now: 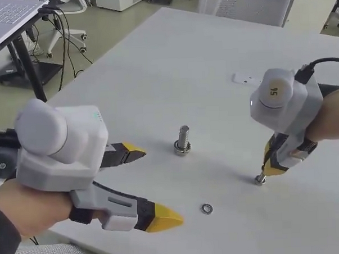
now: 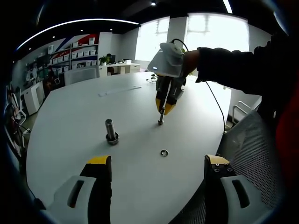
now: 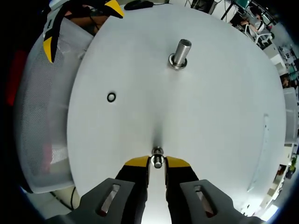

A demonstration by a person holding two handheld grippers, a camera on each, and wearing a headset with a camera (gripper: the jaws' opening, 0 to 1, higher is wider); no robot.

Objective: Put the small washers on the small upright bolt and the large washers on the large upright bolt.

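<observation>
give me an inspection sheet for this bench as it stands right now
Surface: white table, smooth, no spills seen.
Job's things: large bolt upright, wider collar at its base; small bolt upright; one loose washer lying flat.
Clutter: white strip on the far side.
Grippers: left gripper open, holding nothing; right gripper fingers close about the small bolt's top, grip unclear.
Cables: black cable from the right gripper.
Surroundings: laptop on a side stand.
</observation>
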